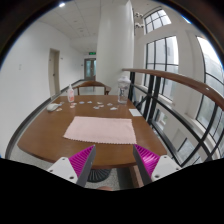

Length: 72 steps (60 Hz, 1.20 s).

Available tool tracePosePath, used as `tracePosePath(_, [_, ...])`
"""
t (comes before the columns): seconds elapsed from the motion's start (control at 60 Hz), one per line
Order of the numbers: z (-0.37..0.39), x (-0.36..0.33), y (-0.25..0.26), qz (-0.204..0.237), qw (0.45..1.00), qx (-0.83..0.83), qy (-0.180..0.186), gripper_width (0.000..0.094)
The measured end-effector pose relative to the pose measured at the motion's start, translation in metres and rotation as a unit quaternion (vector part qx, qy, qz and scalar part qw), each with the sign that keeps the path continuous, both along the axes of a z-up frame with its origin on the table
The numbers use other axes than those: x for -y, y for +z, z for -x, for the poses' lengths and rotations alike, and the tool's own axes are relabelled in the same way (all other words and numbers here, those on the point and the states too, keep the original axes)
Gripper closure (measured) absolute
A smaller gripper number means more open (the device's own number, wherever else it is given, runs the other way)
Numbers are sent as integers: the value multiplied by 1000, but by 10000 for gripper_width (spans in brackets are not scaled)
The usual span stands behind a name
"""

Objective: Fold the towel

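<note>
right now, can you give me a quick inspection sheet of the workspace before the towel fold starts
surface: round wooden table, mostly bare near the gripper
job's things: pale towel lying flat on the table, just ahead of the fingers, not yet folded
clutter: clear bottle at the far side; a white item and small scattered bits too small to identify
gripper: gripper open, pink pads apart, holding nothing, short of the towel's near edge
cables: nothing seen
surroundings: white pillar, large windows, a railing, a door in the far wall
</note>
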<state>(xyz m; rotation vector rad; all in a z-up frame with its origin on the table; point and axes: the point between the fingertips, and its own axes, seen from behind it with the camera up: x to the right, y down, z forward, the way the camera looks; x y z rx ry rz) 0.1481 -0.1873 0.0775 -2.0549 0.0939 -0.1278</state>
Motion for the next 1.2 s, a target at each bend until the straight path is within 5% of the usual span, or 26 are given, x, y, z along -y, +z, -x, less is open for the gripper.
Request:
tracePosePath(0.233, [36, -25, -3, 10, 999, 2, 41, 161])
tracePosePath(0.45, [131, -121, -34, 45, 993, -22, 108, 223])
tracePosePath(0.617, [179, -200, -71, 83, 989, -5, 121, 282])
tracePosePath(0.65, [178, -207, -81, 95, 989, 4, 116, 339])
tracePosePath(0.75, [187, -212, -88, 91, 987, -11, 130, 786])
tracePosePath(0.8, [181, -217, -87, 89, 988, -2, 123, 907])
tracePosePath(1.017, [179, -214, -68, 71, 989, -6, 133, 934])
tracePosePath(1.2, [79, -213, 13, -1, 997, -24, 69, 936])
